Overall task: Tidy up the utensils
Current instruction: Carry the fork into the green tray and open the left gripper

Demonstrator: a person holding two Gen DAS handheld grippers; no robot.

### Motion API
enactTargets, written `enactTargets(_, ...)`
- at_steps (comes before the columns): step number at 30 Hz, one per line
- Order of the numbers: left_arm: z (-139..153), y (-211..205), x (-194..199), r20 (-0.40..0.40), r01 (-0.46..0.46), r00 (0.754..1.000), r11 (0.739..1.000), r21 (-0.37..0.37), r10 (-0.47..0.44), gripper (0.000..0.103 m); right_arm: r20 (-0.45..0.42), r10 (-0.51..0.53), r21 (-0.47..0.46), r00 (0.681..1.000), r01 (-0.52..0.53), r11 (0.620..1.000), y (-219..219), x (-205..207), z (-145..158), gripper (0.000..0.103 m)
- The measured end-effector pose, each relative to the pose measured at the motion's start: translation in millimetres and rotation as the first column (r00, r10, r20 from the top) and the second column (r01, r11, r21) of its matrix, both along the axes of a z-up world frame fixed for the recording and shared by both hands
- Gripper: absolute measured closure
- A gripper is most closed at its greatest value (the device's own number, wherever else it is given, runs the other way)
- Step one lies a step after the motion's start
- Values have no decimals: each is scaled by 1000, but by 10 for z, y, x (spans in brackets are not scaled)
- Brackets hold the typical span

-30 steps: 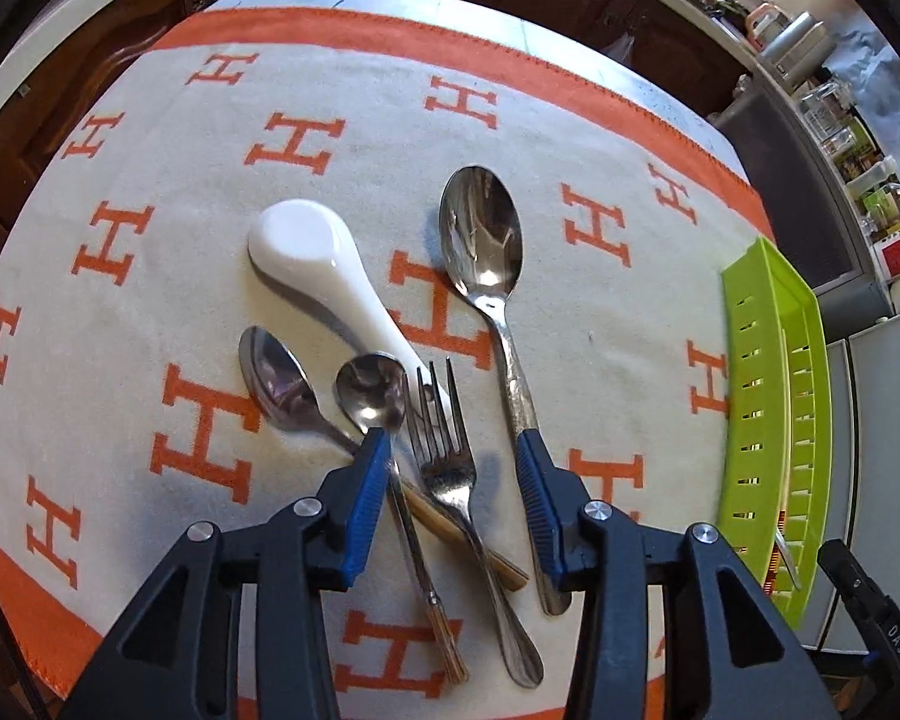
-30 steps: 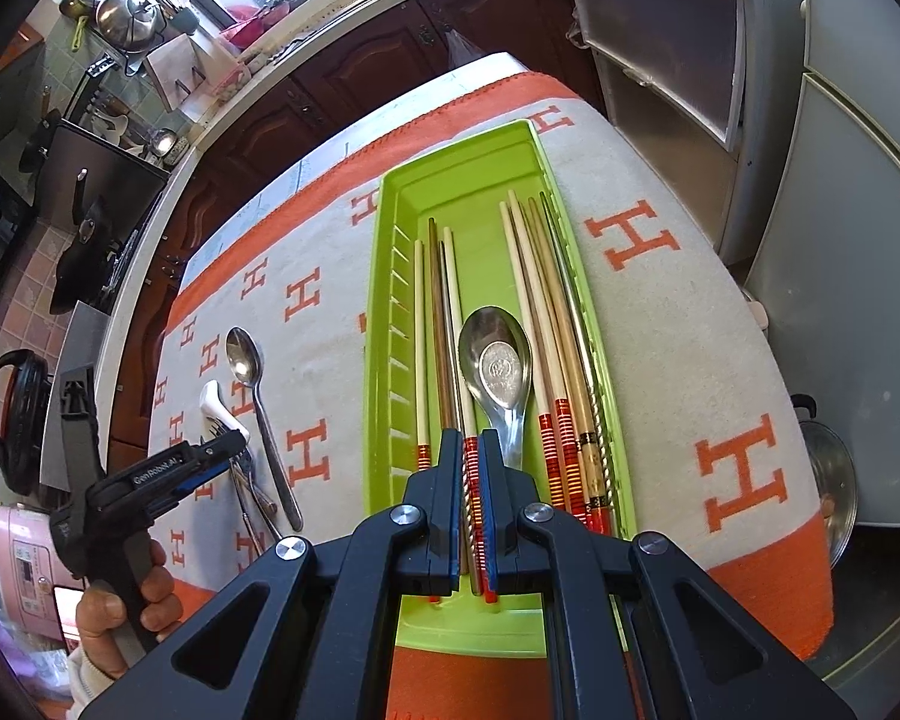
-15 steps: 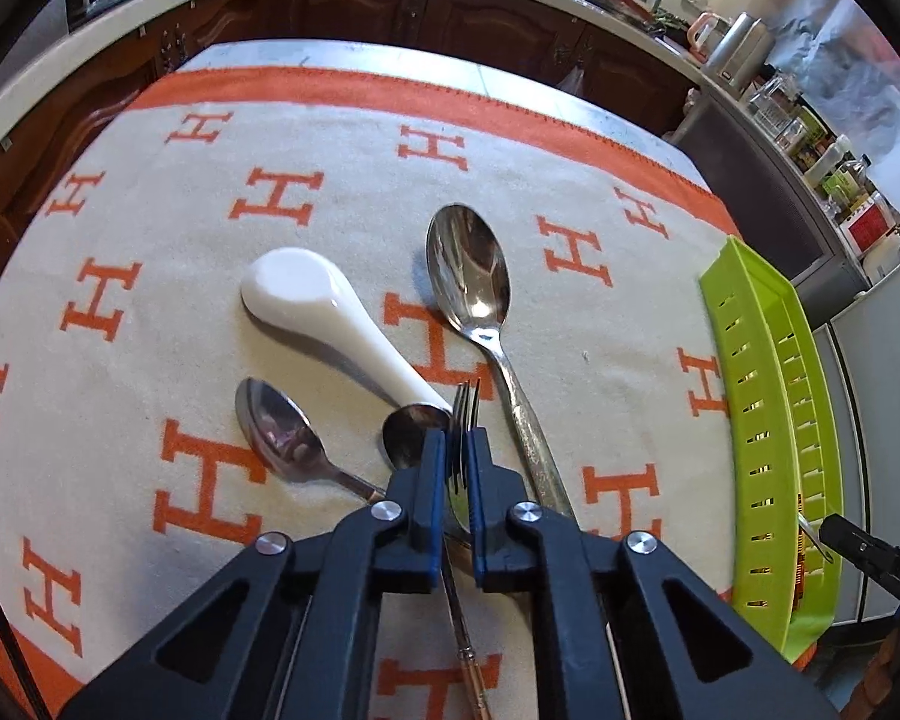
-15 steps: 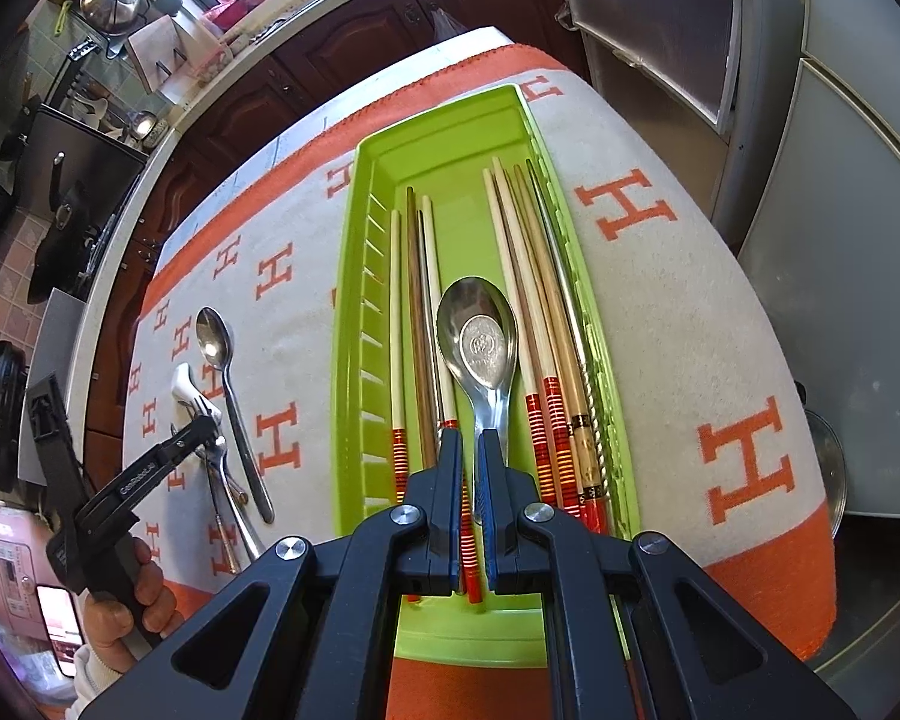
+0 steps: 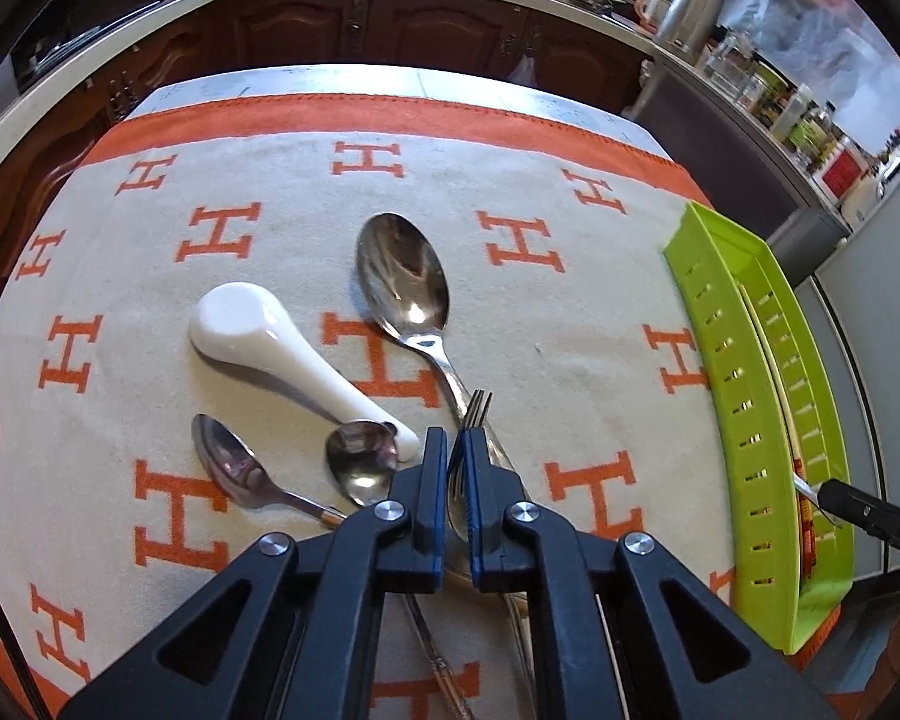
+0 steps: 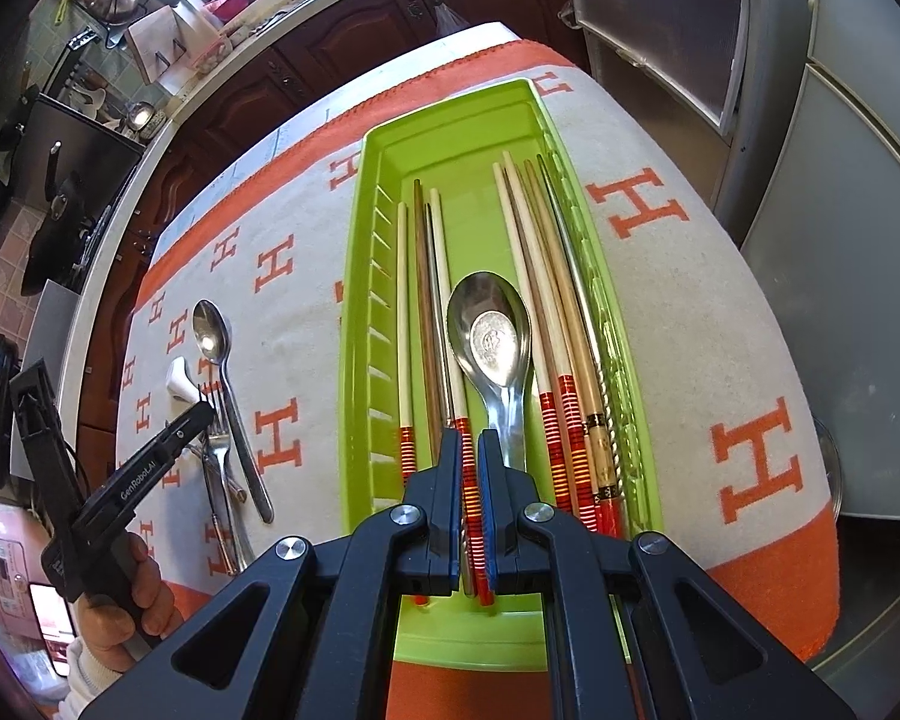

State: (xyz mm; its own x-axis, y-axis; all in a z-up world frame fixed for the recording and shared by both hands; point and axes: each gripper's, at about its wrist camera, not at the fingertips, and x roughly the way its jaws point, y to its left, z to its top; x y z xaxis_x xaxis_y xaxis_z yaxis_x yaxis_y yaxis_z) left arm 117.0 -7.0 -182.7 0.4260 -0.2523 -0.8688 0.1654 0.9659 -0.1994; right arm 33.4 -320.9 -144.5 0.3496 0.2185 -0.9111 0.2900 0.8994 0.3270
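— Reading any writing down there?

— "GenRoboLAI", or close to it, in white along the side of the left gripper, seen from the right wrist view. Big orange "H" letters repeat all over the cream cloth on the surface. A white "D" shows on the dark tip of the right gripper; the rest is cut off.

— What about the fingers?

— Left fingers are closed tight on the fork, its tines poking out past them. Right fingers are nearly together above a red-banded chopstick end; whether they pinch anything I cannot tell.

— Where is everything, relative to the green tray?

— Chopsticks and an embossed spoon lie inside it. Left of it on the cloth: large spoon, white ceramic spoon, two small spoons, and the gripped fork.
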Motion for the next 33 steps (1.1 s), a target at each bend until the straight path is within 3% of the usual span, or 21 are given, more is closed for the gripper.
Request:
enactTargets(4,-32,-87,-3,-24,44,999,999,22,-43,96,0,-1,6,1000,1,1000,-5,-7,-4,98)
enactTargets(7,-66,-90,7,-59,55,997,998,-3,-56,95,4,-2,11,1000,2,1000,-12,-15,0,98)
enactTargets(15,-88,-119,-17,-59,72,996,997,2,-72,97,-2,-25,29,1000,25,999,-81,-54,-51,98)
enactTargets(17,-41,-82,-26,-45,55,997,998,-42,-57,103,-2,-27,31,1000,27,999,-85,-59,-54,98)
enactTargets(27,104,38,-67,-97,23,994,978,-207,-44,103,17,-12,33,1000,12,999,-39,-79,11,98)
enactTargets(33,449,75,-200,22,63,998,972,-226,-60,103,27,1,37,1000,-2,999,-4,-84,51,98)
